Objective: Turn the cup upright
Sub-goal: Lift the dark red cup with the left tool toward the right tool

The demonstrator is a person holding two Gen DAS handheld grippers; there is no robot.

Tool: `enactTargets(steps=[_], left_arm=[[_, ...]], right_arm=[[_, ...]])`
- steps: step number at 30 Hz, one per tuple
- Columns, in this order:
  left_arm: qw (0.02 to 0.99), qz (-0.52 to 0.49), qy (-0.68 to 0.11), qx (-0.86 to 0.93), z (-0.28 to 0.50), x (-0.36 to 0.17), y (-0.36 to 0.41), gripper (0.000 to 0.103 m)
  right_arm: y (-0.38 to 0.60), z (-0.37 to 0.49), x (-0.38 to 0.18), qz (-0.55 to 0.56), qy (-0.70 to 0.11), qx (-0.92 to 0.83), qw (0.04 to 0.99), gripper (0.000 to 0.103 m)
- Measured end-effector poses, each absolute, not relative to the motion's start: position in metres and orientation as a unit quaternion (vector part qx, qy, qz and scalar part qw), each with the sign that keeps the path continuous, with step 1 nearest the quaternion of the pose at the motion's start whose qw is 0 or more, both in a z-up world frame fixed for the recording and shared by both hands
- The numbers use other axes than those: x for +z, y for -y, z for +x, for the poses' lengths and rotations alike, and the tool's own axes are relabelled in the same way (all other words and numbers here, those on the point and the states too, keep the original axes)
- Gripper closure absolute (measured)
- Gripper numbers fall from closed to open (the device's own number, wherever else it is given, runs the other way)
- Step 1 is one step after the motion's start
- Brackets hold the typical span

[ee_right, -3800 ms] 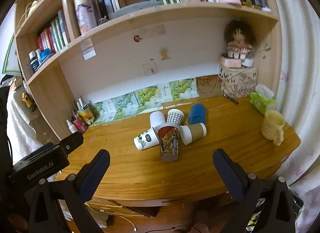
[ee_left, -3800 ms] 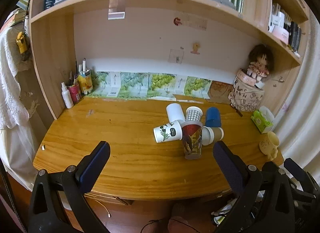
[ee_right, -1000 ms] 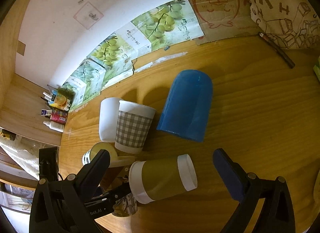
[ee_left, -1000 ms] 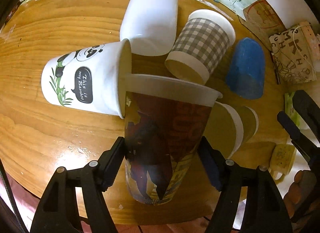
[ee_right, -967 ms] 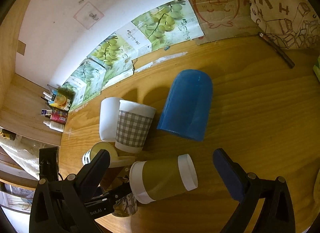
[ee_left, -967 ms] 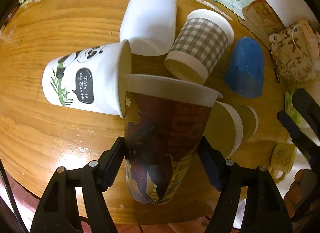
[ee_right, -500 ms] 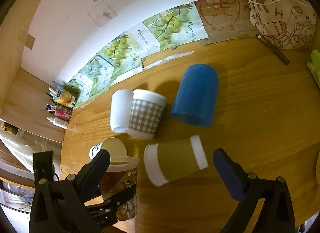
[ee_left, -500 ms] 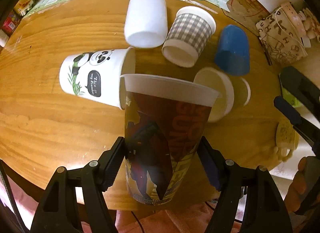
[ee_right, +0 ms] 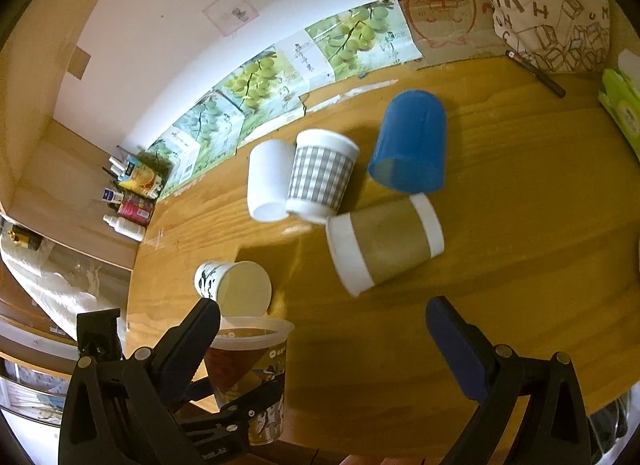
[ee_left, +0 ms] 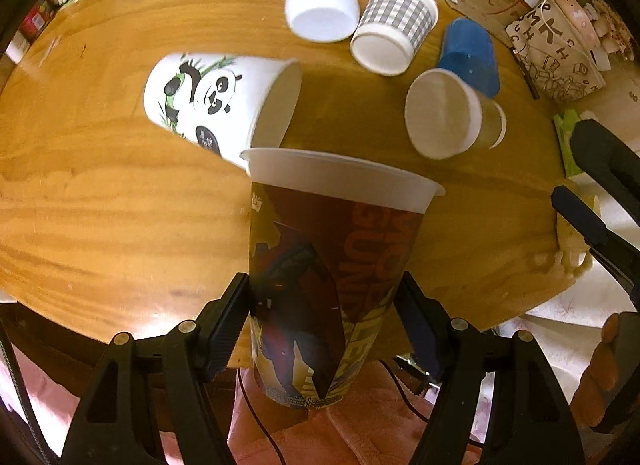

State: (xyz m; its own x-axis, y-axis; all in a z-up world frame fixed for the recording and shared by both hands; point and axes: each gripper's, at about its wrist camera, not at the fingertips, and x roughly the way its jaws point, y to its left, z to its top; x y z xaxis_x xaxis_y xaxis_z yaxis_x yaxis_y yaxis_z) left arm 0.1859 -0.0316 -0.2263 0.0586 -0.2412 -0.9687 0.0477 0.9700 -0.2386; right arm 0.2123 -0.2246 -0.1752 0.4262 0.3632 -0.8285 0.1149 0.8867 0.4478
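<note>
My left gripper (ee_left: 324,313) is shut on a tall printed cup (ee_left: 332,273) with a white rim, holding it upright above the desk's front edge; the cup also shows in the right wrist view (ee_right: 252,369). A panda cup (ee_left: 216,101) lies on its side on the wooden desk (ee_left: 100,205). A brown-banded cup (ee_right: 384,241) lies on its side. A checked cup (ee_right: 320,181), a white cup (ee_right: 266,181) and a blue cup (ee_right: 412,145) are grouped behind it. My right gripper (ee_right: 324,349) is open and empty, above the desk in front of the brown-banded cup.
A patterned bag (ee_right: 560,13) and a green tissue pack (ee_right: 624,105) sit at the right. Small bottles (ee_right: 128,201) stand at the back left corner. Grape-print cards (ee_right: 280,81) line the back wall. A cream mug (ee_left: 572,249) is near the right front edge.
My left gripper has lifted the printed cup up and back toward the front edge. The panda cup and the brown-banded cup have rolled a little. My right gripper has pulled back and up.
</note>
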Motion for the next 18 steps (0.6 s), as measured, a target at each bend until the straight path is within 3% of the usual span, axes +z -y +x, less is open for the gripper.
enactTargets(steps=[18], left_arm=[[0.725, -0.089, -0.674, -0.111, 0.18, -0.243, 0.026, 0.027]], right_arm=[[0.21, 0.183, -0.187, 0.214, -0.555, 0.072, 0.8, 0.0]])
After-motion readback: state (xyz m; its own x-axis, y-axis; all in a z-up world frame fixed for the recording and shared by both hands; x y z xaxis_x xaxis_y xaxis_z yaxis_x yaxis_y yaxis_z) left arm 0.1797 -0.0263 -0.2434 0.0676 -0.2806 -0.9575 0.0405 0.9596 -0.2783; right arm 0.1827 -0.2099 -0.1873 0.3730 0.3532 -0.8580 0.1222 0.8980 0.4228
